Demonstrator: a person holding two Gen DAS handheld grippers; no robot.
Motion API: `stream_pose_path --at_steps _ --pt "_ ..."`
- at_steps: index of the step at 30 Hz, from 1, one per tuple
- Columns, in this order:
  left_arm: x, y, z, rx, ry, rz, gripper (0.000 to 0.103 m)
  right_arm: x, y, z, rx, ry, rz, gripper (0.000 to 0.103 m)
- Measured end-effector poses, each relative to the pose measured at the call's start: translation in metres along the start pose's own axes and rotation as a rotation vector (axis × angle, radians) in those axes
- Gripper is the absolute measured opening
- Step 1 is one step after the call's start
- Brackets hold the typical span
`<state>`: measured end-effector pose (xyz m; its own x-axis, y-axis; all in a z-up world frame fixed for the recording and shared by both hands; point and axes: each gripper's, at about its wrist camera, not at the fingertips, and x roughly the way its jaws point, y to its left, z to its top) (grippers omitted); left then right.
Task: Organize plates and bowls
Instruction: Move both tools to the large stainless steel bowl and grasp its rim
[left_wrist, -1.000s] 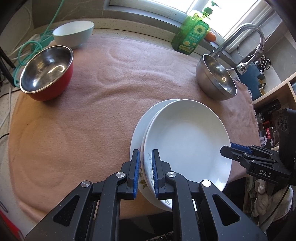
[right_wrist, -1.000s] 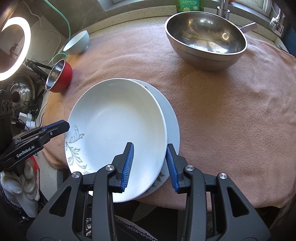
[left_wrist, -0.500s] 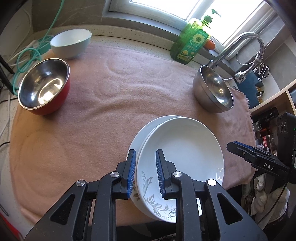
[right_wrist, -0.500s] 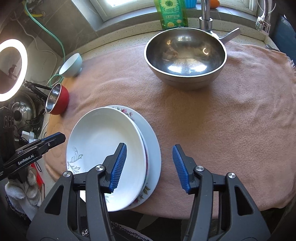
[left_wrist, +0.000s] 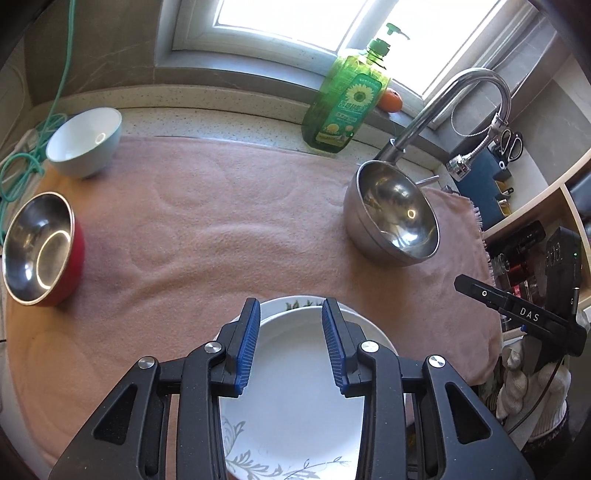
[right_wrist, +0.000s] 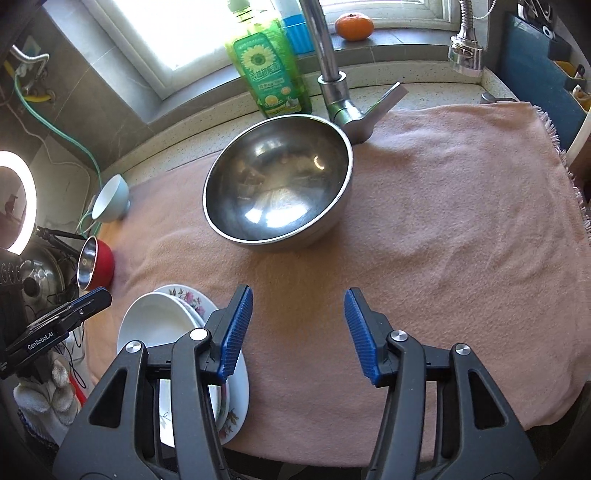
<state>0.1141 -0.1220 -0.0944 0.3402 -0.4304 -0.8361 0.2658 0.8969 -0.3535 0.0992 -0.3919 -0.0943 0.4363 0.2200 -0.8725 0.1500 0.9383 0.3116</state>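
Observation:
A white plate (left_wrist: 291, 406) lies stacked on a floral-rimmed plate (left_wrist: 299, 303) at the near edge of the pink cloth (left_wrist: 221, 229). My left gripper (left_wrist: 291, 343) hovers over the white plate; its jaws are opening, with nothing pressed between the pads. In the right wrist view the stack, white plate (right_wrist: 159, 321) on floral plate (right_wrist: 184, 295), sits to the lower left. My right gripper (right_wrist: 299, 332) stands open over bare cloth beside it, empty. A large steel bowl (right_wrist: 277, 188) stands ahead of it, with a red bowl (left_wrist: 37, 251) and a pale blue bowl (left_wrist: 85, 142) at the left.
A green soap bottle (left_wrist: 347, 99) and a faucet (left_wrist: 461, 96) stand at the back by the window, with an orange (right_wrist: 354, 26) on the sill. Green hose (left_wrist: 22, 170) and cables lie at the left. Shelves (left_wrist: 546, 206) flank the right edge.
Both grippers have let go of the plate stack and pulled back and up. The left jaws have spread apart. The right gripper has shifted right, off the plates, with its jaws wider.

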Motion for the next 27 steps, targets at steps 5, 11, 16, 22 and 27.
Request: stream_pose_path --at_steps 5,11,16,22,27 --pt "0.014 -0.018 0.024 0.024 0.004 -0.026 0.033 -0.005 -0.026 0.021 0.037 -0.028 0.001 0.054" --pt "0.034 -0.041 0.054 0.058 0.006 -0.03 0.033 0.001 -0.044 0.043 0.059 -0.033 0.021 0.054" --pt "0.056 -0.051 0.071 0.045 0.03 -0.048 0.033 0.012 -0.052 0.059 0.053 -0.018 0.048 0.054" --pt "0.08 -0.052 0.085 0.006 0.066 -0.065 0.033 0.032 -0.058 0.074 0.056 0.021 0.089 0.046" --pt "0.095 -0.054 0.09 -0.02 0.094 -0.076 0.033 0.05 -0.059 0.082 0.066 0.057 0.124 0.041"
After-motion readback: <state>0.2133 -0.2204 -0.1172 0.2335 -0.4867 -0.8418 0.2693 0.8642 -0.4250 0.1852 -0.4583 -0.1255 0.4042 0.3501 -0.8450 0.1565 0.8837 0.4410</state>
